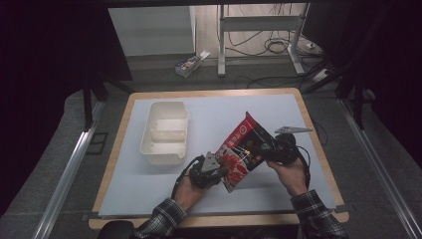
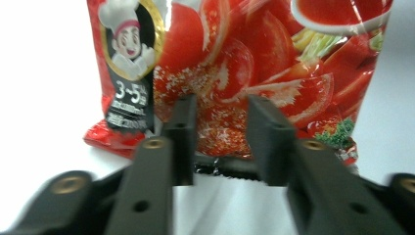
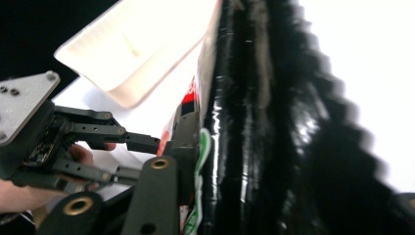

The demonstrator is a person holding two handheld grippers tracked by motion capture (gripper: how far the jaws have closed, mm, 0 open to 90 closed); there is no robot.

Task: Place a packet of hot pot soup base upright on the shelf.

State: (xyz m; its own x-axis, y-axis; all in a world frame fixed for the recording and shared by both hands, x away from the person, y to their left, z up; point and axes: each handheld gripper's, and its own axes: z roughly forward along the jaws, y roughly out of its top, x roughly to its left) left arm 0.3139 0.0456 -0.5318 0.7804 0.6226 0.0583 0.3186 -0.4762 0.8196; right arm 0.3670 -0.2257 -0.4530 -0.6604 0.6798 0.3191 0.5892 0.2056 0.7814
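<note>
From the compartment tray (image 1: 164, 133), everything else sits to its right. The tray rests on the counter (image 1: 278, 107), toward the far left part of it. The sauce pouch (image 1: 244, 149) is lifted off the counter, tilted, right of the tray and nearer to me. My left gripper (image 1: 211, 167) is at the pouch's lower end, just off the tray's near right corner. My right gripper (image 1: 278, 149) is on the pouch's far side from the tray, against its edge.
</note>
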